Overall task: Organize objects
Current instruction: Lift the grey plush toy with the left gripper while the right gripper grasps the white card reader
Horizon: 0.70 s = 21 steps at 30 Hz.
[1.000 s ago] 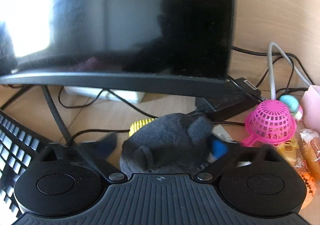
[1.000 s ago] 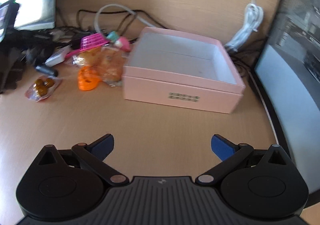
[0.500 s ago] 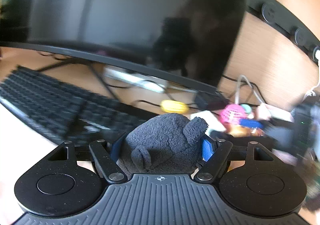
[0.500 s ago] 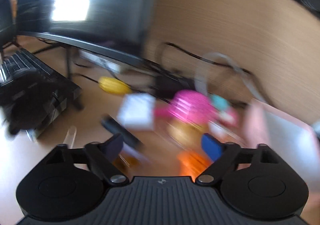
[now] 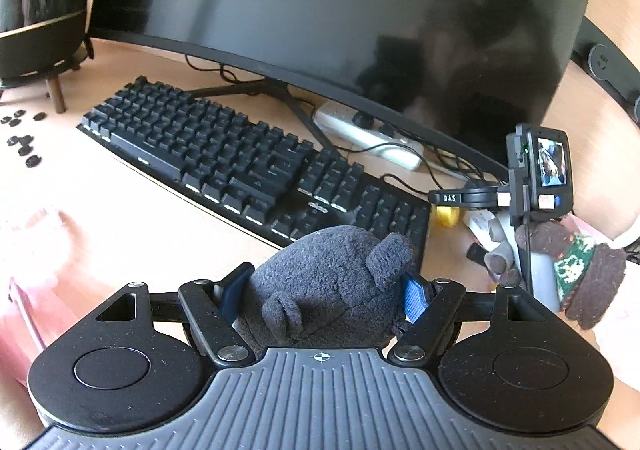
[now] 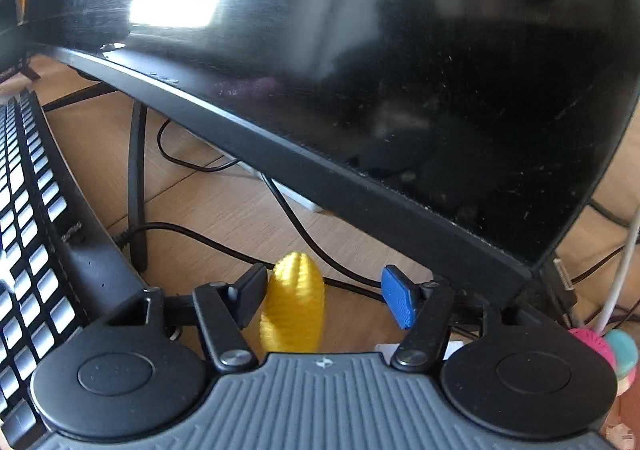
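Observation:
My left gripper (image 5: 326, 292) is shut on a grey plush toy (image 5: 328, 294) and holds it above the desk in front of the keyboard (image 5: 248, 165). My right gripper (image 6: 326, 296) is open around a yellow ribbed egg-shaped object (image 6: 293, 306) lying on the desk under the monitor edge. The egg touches the left finger (image 6: 250, 296); the blue right pad (image 6: 396, 300) stands apart from it. In the left wrist view the right gripper's body (image 5: 538, 173) and the yellow egg (image 5: 447, 214) show at the right.
A large curved monitor (image 5: 340, 9) (image 6: 400, 69) stands at the back, with its stand legs (image 6: 136, 185), cables (image 6: 192, 234) and a power strip (image 5: 372, 133) beneath. A pink object (image 5: 24, 314) is at the left edge. A pink mesh basket (image 6: 592, 342) lies at the right.
My left gripper lifted the plush toy and swung left toward the keyboard. My right gripper moved left from the pink box to the yellow egg and now brackets it.

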{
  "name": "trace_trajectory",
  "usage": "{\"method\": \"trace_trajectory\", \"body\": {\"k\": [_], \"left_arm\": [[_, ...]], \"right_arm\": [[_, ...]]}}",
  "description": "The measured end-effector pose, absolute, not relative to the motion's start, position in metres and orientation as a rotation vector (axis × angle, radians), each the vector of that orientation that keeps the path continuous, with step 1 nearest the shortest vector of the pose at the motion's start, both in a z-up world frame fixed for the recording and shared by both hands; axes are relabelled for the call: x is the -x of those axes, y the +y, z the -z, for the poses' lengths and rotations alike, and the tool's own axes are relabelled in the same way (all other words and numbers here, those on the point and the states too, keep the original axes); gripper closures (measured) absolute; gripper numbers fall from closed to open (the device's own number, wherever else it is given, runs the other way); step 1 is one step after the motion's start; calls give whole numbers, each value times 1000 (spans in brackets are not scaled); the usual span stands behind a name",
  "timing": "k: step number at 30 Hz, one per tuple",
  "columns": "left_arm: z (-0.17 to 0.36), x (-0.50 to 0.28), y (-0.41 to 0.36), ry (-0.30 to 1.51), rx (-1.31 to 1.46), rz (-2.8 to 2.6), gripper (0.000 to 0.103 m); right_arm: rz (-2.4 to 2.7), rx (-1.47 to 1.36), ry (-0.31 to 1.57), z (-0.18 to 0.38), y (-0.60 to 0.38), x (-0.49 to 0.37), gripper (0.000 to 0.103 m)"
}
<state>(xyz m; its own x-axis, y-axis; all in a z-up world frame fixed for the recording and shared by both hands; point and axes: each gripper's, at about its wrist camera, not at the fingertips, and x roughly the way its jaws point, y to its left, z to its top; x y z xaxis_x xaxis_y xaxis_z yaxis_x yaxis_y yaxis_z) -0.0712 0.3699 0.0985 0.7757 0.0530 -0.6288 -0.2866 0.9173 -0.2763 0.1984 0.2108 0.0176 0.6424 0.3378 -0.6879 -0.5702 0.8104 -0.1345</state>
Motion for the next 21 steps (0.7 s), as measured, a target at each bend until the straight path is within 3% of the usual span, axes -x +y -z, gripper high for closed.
{"method": "trace_trajectory", "body": {"k": [1,13,15,17,21], "left_arm": [[-100,71,367,659,367,-173,24],[-92,41,301,700,324,40,24],[-91,39,292,701,318,64,24],[-89,38,286,705,311,69,24],[-83,36,288,732,323,49,24]], "right_arm": [[-527,361,721,-19,209,-196,71],[-537,399,726,-45,128,-96,71],[-541,411,694,-51,118,-84,61],[-541,413,663,-60,107,-74,40],[-523,372,688,-67,88,-87,31]]}}
